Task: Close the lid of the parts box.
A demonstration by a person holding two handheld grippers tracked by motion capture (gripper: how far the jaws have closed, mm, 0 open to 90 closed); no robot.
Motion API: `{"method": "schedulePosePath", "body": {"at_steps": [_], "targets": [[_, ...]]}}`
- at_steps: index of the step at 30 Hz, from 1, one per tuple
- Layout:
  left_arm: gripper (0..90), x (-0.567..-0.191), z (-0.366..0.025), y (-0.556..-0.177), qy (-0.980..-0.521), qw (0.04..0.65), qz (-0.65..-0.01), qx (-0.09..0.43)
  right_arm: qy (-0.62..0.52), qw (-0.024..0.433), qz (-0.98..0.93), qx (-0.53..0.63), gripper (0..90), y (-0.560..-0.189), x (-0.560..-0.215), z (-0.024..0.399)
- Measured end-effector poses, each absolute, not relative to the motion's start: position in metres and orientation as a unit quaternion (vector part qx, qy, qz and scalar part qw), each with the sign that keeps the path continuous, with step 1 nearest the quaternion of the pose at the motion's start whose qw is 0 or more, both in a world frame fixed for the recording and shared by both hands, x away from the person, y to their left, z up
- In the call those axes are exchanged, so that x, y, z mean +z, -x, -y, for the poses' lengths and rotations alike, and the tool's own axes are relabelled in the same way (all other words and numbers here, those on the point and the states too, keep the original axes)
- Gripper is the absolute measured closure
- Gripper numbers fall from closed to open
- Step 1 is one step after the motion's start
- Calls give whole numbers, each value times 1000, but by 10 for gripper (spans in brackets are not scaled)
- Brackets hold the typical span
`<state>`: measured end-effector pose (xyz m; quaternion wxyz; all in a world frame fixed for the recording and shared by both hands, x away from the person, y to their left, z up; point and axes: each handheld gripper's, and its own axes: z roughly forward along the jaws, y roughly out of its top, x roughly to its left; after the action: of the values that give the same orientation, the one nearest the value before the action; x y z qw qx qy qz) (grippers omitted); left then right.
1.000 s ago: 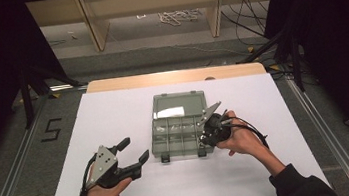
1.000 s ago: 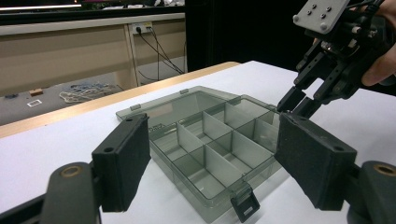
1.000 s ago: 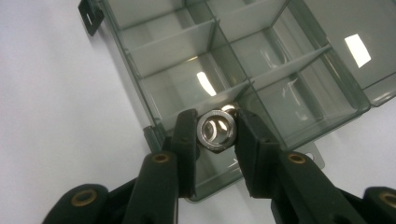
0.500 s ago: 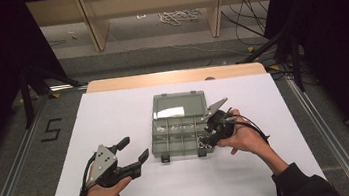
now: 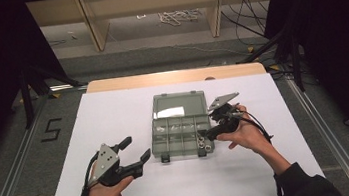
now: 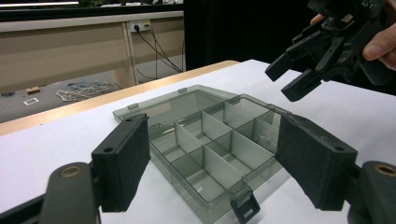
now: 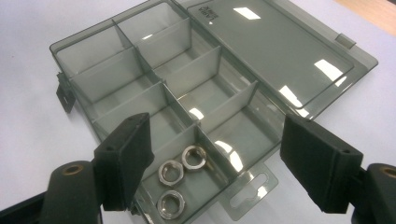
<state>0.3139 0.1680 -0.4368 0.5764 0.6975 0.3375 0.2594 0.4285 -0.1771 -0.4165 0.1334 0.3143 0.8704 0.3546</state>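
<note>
While the right gripper [image 5: 215, 129] hangs just over one corner of the see-through grey plastic box [image 7: 154, 98] with little walls inside, its two black jaws have just been opening, and now they stand wide apart with nothing held between them. Right below and between those jaws sit three shiny silver metal nuts [image 7: 178, 179] in the corner pocket of the box (two side by side, one a bit closer to the camera). The flat clear lid [image 7: 280, 60] lies open on the white table [image 5: 114, 115], past the jaws on the far side of the pockets. The left gripper [image 5: 134, 155] is near the box but not touching it. Its jaws are wide open too and hold nothing, and the box sits straight ahead of them, between the two black pads [image 6: 122, 161].
</note>
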Motion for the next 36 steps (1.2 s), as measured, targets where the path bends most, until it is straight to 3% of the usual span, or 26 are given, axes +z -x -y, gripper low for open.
{"method": "schedulePosePath", "body": {"at_steps": [15,24,36], "targets": [[267,-440,-168,-320,-696,578,-345,252,-360,129,-835,396,248,-444,-416,196],[291,-444,-164,-330,-703,571,-351,235,-400,82,-808,426,258,-463,-422,214],[323,-454,-151,-354,-727,537,-369,217,-437,79,-798,407,266,-495,-422,217]]}}
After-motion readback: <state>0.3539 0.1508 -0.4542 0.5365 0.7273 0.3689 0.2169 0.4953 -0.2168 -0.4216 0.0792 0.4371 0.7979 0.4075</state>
